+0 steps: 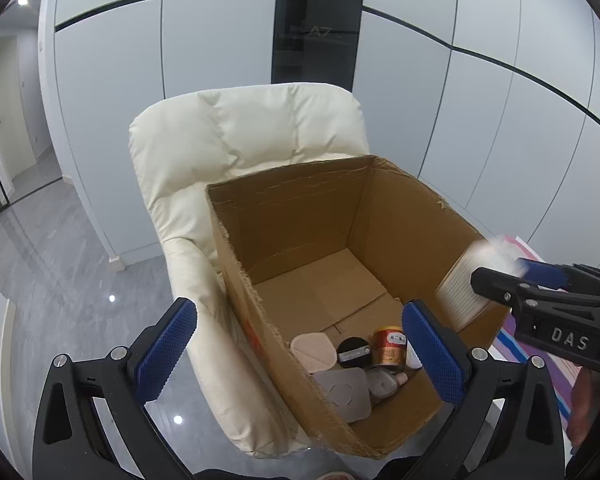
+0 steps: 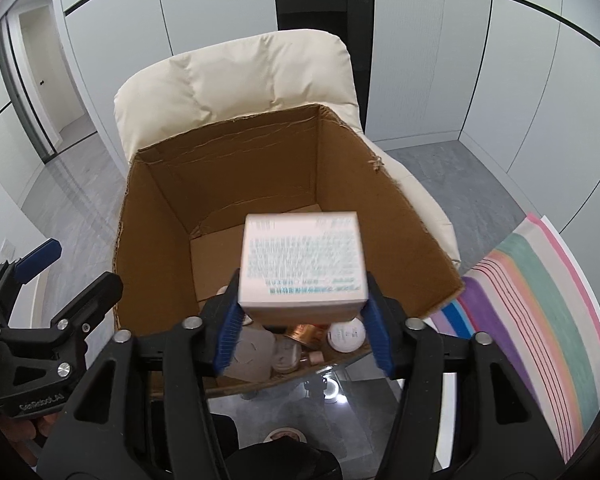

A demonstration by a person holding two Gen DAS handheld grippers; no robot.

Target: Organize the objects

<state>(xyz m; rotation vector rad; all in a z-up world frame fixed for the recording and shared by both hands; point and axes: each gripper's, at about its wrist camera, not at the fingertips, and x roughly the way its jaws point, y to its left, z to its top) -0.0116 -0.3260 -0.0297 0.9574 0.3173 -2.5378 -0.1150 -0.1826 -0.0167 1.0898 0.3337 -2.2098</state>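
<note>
A: Right gripper (image 2: 302,320), jaws clamped on the white carton (image 2: 302,264); the carton hangs just above the cardboard box (image 2: 156,216), over its near end.

B: Left gripper (image 1: 298,354), jaws apart and empty, beside it. The release lies straight below the right.

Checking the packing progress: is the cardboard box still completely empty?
No: the cardboard box already holds small items at its near end, including a red and gold tin and a black round case.
</note>
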